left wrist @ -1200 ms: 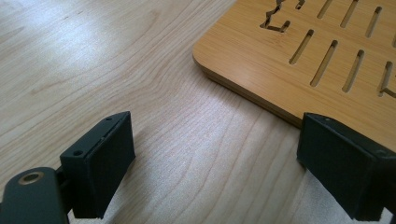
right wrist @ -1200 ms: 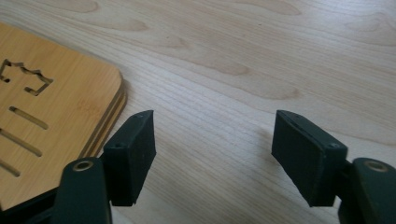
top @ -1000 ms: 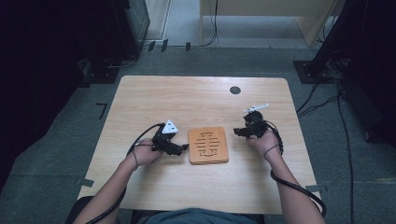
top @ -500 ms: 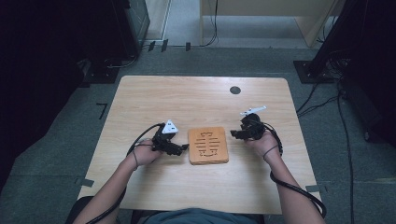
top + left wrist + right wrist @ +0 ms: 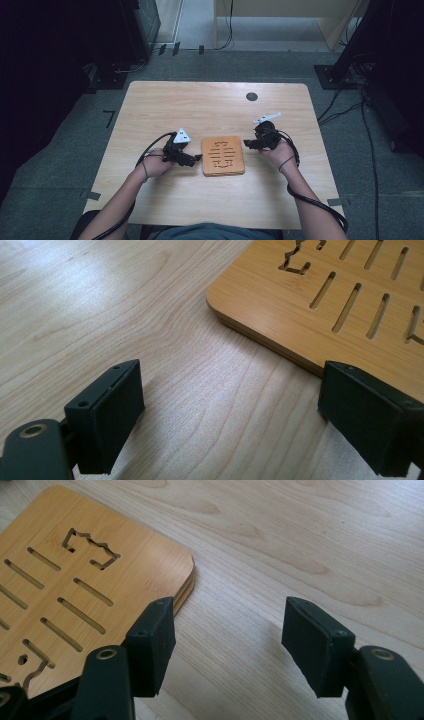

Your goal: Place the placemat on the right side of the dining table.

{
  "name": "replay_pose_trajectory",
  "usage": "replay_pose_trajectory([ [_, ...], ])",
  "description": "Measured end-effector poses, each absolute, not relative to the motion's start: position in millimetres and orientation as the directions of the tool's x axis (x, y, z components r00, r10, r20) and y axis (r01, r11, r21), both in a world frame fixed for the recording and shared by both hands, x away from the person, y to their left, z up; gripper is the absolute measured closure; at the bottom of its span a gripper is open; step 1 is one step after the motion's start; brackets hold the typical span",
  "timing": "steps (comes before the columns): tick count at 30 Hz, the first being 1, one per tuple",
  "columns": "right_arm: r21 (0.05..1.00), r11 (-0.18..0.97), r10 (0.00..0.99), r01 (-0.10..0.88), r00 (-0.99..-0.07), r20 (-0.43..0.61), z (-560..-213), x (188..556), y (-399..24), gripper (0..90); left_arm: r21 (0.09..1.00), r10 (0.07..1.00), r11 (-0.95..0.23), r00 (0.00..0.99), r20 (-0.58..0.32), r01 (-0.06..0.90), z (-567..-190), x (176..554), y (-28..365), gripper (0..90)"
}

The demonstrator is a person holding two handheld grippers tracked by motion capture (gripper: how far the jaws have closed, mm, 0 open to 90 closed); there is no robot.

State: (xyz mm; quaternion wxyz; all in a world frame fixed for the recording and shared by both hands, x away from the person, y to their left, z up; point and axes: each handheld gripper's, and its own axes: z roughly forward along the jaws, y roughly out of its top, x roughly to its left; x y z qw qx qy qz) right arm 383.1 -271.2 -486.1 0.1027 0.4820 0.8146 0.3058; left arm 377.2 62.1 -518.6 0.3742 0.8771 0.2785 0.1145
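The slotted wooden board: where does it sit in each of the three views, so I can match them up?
High view: flat, square, slotted bamboo-coloured wooden board at table centre, between both tongs.
Left gripper view: upper right, rounded corner toward the middle.
Right gripper view: left side, rounded corner near the middle.
Shared landmark: the jagged cutout among its slots.

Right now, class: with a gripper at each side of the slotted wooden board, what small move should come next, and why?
Probably ease the right gripper sideways until the wooden board edge sits between its open jaws. The board lies flat on the table, one jaw already overlaps its edge, and nothing is gripped. The left gripper waits open at the opposite edge.
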Motion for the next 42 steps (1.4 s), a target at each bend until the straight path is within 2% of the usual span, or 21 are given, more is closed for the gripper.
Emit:
replay_pose_trajectory([
  [9,0.579,0.377,0.834,0.723,-0.537,0.128,-491.0,381.5,-262.4,34.4,0.72,0.574,-0.565,0.819,-0.007,0.402,-518.6,377.2,62.2,10.2],
  [36,0.568,0.419,0.814,0.709,-0.57,0.11,-492.9,379.8,-254.1,33.9,0.718,0.591,-0.56,0.807,-0.003,0.414,-518.1,378.6,66.5,10.3],
  [42,0.567,0.426,0.81,0.705,-0.576,0.108,-492.7,380.1,-251.5,33.5,0.716,0.596,-0.563,0.803,0.003,0.414,-516.8,377.9,68.0,12.7],
])
